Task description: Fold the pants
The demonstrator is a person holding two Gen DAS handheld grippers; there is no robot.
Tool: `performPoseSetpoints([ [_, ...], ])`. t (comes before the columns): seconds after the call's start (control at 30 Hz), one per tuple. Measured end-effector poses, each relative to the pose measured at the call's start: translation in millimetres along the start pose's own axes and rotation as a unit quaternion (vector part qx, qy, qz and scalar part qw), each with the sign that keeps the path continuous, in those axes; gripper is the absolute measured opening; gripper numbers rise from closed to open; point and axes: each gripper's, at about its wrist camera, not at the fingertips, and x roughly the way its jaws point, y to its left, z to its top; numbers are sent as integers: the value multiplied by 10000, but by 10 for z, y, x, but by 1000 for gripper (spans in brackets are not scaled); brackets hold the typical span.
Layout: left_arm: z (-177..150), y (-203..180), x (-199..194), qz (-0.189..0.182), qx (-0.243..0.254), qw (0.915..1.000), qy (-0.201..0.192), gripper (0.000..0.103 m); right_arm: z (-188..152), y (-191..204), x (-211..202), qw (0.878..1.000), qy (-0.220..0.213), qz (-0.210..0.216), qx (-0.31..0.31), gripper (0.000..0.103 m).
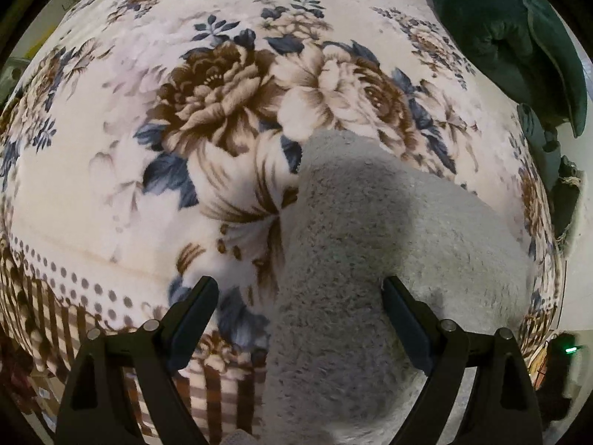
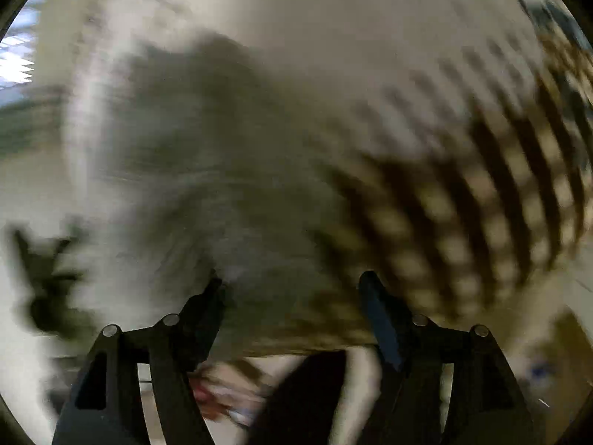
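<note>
Grey fleece pants (image 1: 370, 252) lie on a floral blanket (image 1: 148, 170) in the left wrist view, spreading from the centre to the lower right. My left gripper (image 1: 300, 296) is open just above the pants' near part, its left finger over the blanket and its right finger over the fleece. The right wrist view is heavily blurred by motion. A grey mass there looks like the pants (image 2: 207, 185), beside the blanket's brown checked border (image 2: 463, 204). My right gripper (image 2: 292, 289) is open with nothing between its fingers.
Dark green cushions or clothes (image 1: 511, 37) lie at the blanket's far right edge. The blanket's striped border (image 1: 55, 315) marks the near edge at lower left. A small green light (image 1: 570, 350) glows at the right.
</note>
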Motion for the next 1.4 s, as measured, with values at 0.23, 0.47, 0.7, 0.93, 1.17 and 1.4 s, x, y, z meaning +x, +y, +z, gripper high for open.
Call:
performPoseSetpoints([
  [0.23, 63, -88, -187, -122, 145, 9997, -142, 92, 120, 272, -767, 9911, -1197, 471, -351, 76],
  [0.47, 446, -132, 66, -189, -42, 9998, -109, 92, 960, 207, -433, 9812, -561, 1778, 498, 74],
  [0.7, 684, 105, 463, -517, -553, 9964, 377, 93, 1166, 505, -362, 9796, -1372, 1410, 402, 22],
  [0.93, 557, 240, 183, -1010, -772, 9913, 352, 97, 1203, 470, -384, 9889, -945, 1104, 313, 43],
  [1.17, -401, 273, -361, -1322, -796, 9876, 277, 97, 350, 251, -699, 9845, -952, 1462, 195, 61],
  [1.4, -922, 547, 79, -981, -1161, 9854, 772, 100, -90, -43, -87, 9961, -435, 719, 283, 60],
])
